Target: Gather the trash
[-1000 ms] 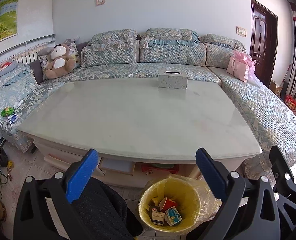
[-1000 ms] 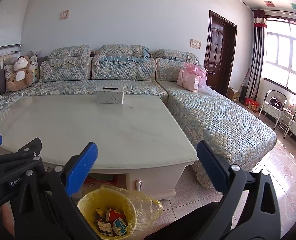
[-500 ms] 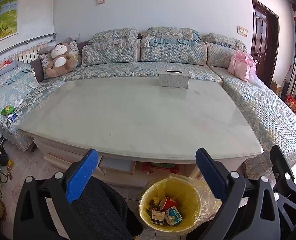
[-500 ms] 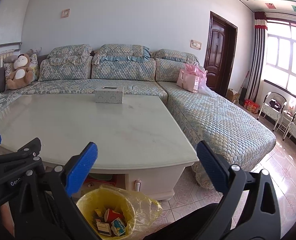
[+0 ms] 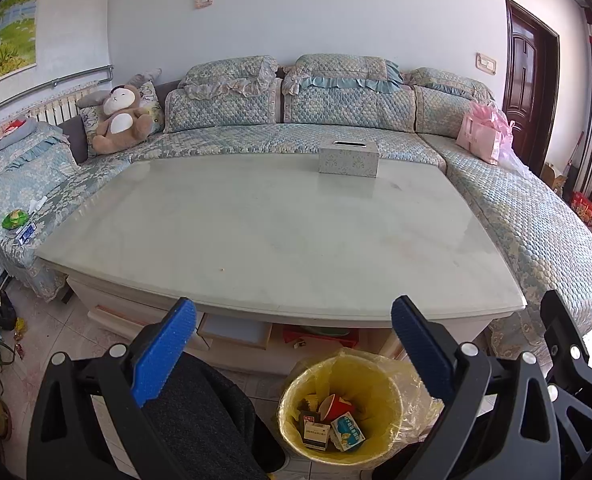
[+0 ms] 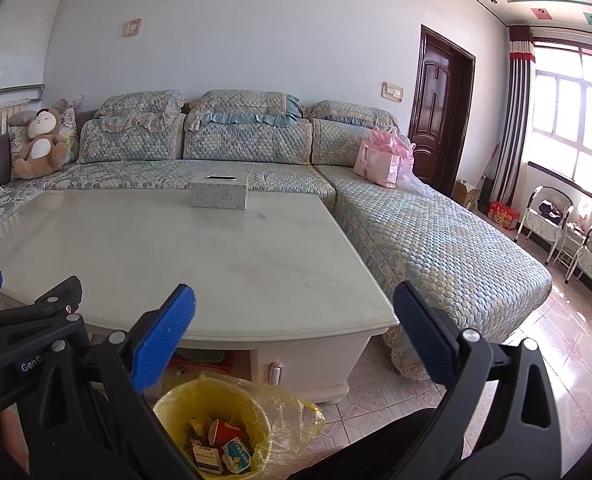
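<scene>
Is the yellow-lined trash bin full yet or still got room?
Still has room. The trash bin holds a red cup and small cartons at its bottom; bare yellow liner shows above them.

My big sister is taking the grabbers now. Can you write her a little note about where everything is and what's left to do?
Left gripper: open, holding nothing, up above the floor in front of the table.
Right gripper: open, empty too.
Trash bin with the yellow bag stands on the floor by the table's near edge. Inside are a red cup and small boxes.
Done: the tabletop holds only the tissue box.
Left: a green wrapper and small bits beside it lie on the sofa at the far left; they look like trash, so probably collect those next.
</scene>
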